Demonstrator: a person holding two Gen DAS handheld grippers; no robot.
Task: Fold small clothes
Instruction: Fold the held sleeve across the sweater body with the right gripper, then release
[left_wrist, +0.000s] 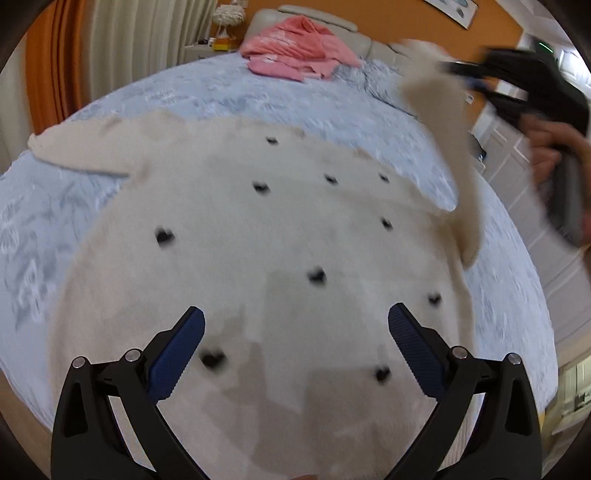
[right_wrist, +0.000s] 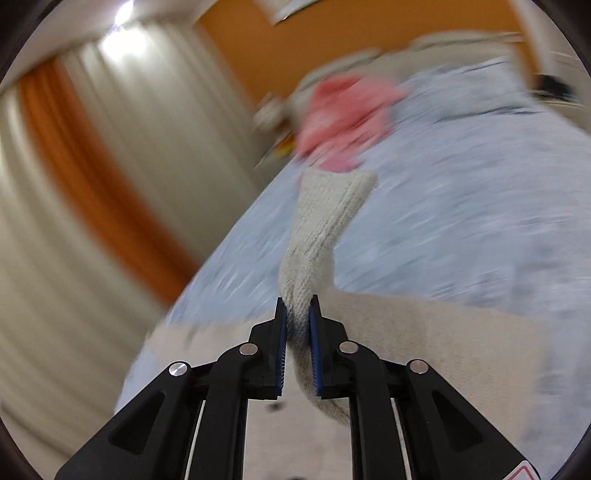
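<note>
A cream knitted sweater (left_wrist: 280, 236) dotted with small black marks lies spread flat on the pale blue bedspread (left_wrist: 229, 92). My left gripper (left_wrist: 295, 317) hovers open above its lower part, nothing between the blue pads. The sweater's right sleeve (left_wrist: 454, 155) is lifted off the bed. My right gripper (right_wrist: 298, 306) is shut on that sleeve (right_wrist: 325, 221), whose ribbed cuff sticks out past the fingertips. In the left wrist view the right gripper (left_wrist: 465, 70) shows blurred at the upper right, in a person's hand (left_wrist: 554, 144). The sweater's left sleeve (left_wrist: 77, 147) lies flat, pointing left.
A heap of pink clothes (left_wrist: 295, 48) sits at the head of the bed by a padded headboard (left_wrist: 332, 18). Orange and white curtains (left_wrist: 92, 55) hang on the left. A bedside table with small items (left_wrist: 218, 40) stands beyond the bed. White cabinet doors (left_wrist: 517, 155) are on the right.
</note>
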